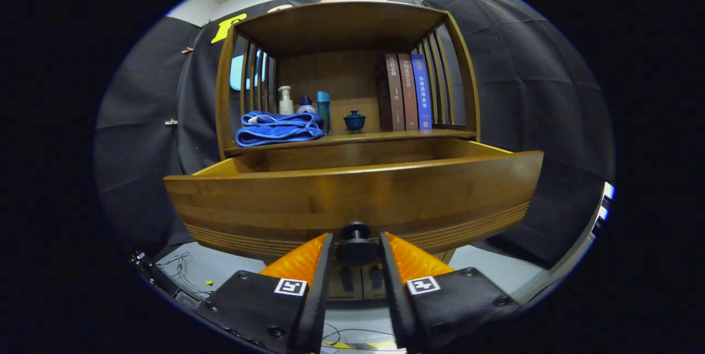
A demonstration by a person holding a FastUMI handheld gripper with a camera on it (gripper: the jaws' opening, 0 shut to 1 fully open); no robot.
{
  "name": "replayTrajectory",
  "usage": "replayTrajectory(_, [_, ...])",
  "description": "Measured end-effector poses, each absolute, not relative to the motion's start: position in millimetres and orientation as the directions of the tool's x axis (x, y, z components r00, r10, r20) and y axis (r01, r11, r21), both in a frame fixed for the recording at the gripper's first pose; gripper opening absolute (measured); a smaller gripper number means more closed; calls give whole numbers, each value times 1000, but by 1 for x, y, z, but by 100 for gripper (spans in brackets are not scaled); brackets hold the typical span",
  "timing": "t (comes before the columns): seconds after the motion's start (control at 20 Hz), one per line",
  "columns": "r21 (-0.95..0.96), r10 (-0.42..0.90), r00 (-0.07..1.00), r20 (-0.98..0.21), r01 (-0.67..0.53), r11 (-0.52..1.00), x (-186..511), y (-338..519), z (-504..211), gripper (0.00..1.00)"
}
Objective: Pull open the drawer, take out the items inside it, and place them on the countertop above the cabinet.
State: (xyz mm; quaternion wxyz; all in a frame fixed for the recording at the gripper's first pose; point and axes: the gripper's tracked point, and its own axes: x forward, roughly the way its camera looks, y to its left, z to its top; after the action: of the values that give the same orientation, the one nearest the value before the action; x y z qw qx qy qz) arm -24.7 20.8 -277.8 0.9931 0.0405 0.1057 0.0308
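**Drawer out, knob in the fingers, contents hidden**

Gripper view: your gripper (356,244) has both fingers pressed on the knob (355,241), one on each side, so it is clamped on it. The knob sits at the bottom middle of the drawer (352,200) front. The drawer stands pulled well out of the cabinet (344,29), just ahead of the fingers, its top rim level with the camera. You cannot see what lies inside: the front wall hides the floor of it.

Handling, as a judgement: the drawer looks like solid wood, stiff and fairly heavy, and the knob is small, round and likely slippery, so take it square across and pull straight. Items inside are unknown, so grip lightly at first.

Counts:
- drawer: one
- knob: one
- items in drawer: cannot tell

On the countertop (396,135) above the drawer:
- folded towel (278,128): one, soft
- bottles (285,101): three, standing just behind the towel
- lidded cup (354,120): one, looks fragile, keep clear
- books (407,92): three, upright, at the far side from the towel

Free spot for placing looks to be between the cup and the towel, or at the front edge.
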Motion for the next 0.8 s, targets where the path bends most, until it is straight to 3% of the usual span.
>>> replayTrajectory(0.15, [85,-11,975,-221,30,996,-42,6,-248,97])
replayTrajectory(0.5, [-32,-216,882,-419,223,974,-21,-25,-164,99])
replayTrajectory(0.8, [-43,-259,744,-615,297,954,38,-19,-154,100])
